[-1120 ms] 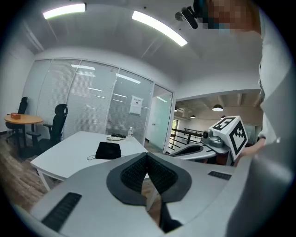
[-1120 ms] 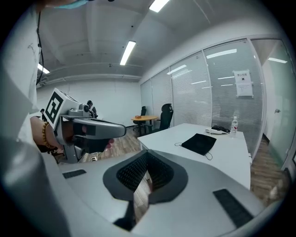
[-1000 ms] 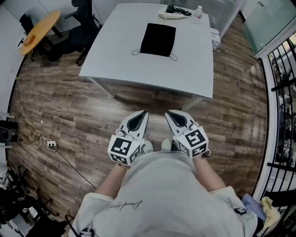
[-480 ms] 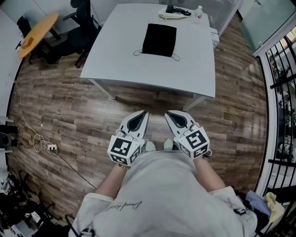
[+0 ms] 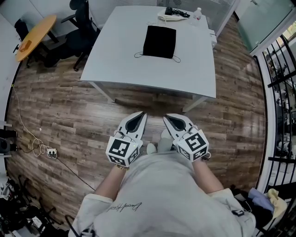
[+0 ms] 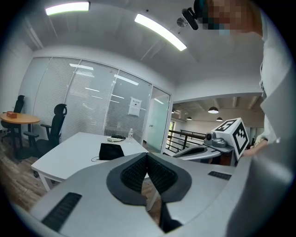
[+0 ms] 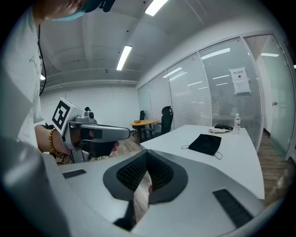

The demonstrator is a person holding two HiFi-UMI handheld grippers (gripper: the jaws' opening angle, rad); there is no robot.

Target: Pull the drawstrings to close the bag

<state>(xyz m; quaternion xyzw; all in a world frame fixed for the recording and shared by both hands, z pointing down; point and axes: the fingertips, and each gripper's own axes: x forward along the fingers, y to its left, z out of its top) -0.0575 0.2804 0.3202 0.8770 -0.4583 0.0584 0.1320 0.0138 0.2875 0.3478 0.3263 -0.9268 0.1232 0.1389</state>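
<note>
Left claw (image 5: 141, 114): clenched, pads meeting, nothing between them; the left gripper view confirms it. Right claw (image 5: 167, 116): likewise clenched and empty, held just beside the left at waist height, both pointing toward the worktop (image 5: 115, 69) and well apart from it. Change over the last second: slight. Both claws have stayed shut and side by side. One pale shoe (image 5: 164, 139) now shows further forward between them, and the worktop has shifted a little in the head view, which reads as a step toward it. Black bag (image 5: 160, 41): flat on the worktop's far half, near the middle of the far edge, same place and shape as before. Drawstrings: one thin loop off each near corner of the bag, left (image 5: 138, 55) and right (image 5: 175, 59), both slack on the worktop. Also at the far edge: water bottle (image 5: 198, 13) and a pale bundle (image 5: 171, 16). Status, as judged: still the approach; no pull begun, both cords yet to be gripped.
</note>
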